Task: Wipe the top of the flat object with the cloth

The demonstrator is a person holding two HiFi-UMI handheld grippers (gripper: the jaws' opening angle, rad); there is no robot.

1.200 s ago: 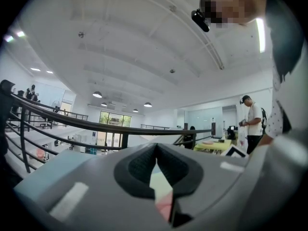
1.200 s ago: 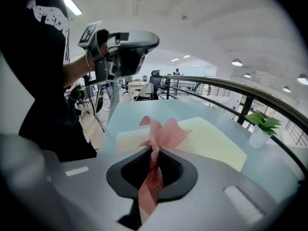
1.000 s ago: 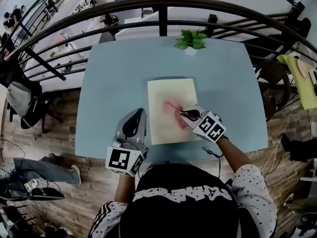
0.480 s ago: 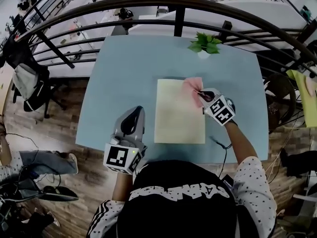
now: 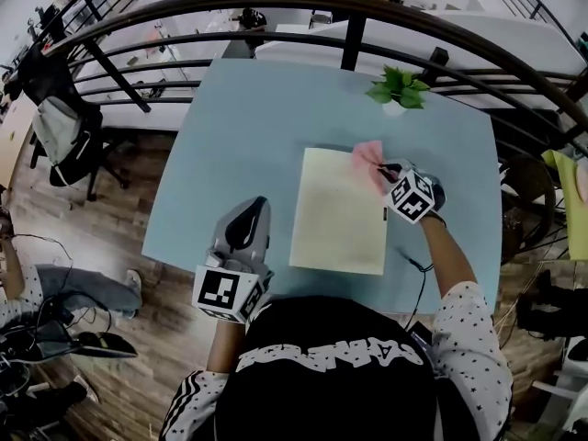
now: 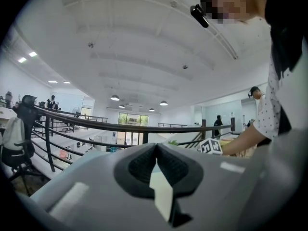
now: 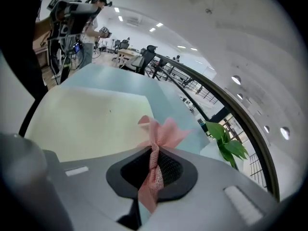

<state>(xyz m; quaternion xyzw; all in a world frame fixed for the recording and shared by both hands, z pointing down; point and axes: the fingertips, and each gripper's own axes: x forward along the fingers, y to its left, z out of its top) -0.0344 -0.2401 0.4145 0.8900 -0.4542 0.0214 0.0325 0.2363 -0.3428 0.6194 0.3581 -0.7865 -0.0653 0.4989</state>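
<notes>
On a pale blue table (image 5: 230,136) beside a dark railing (image 5: 276,12), my head camera looks down at the cream flat board (image 5: 338,214), which lies lengthwise in front of me. My right gripper (image 5: 384,169) is at the board's far right corner and holds the pink cloth (image 5: 367,159). The cloth's loose end spreads over that corner. My left gripper (image 5: 250,211) is held over the table's near edge, to the left of the board and apart from it. A small potted plant (image 5: 398,90) stands at the far edge of the table.

From the left gripper view, my left gripper (image 6: 155,154) has its dark pads pressed together with nothing between them. It points level toward the railing (image 6: 120,127), and my right gripper's marker cube (image 6: 210,146) shows beyond it.

From the right gripper view, my right gripper (image 7: 153,163) is clamped on a twisted neck of the cloth (image 7: 161,131), which fans out past the jaw tips. The fan rests at the corner of the board (image 7: 86,121), with the table (image 7: 159,94) beyond it and the plant (image 7: 225,141) to the right.
</notes>
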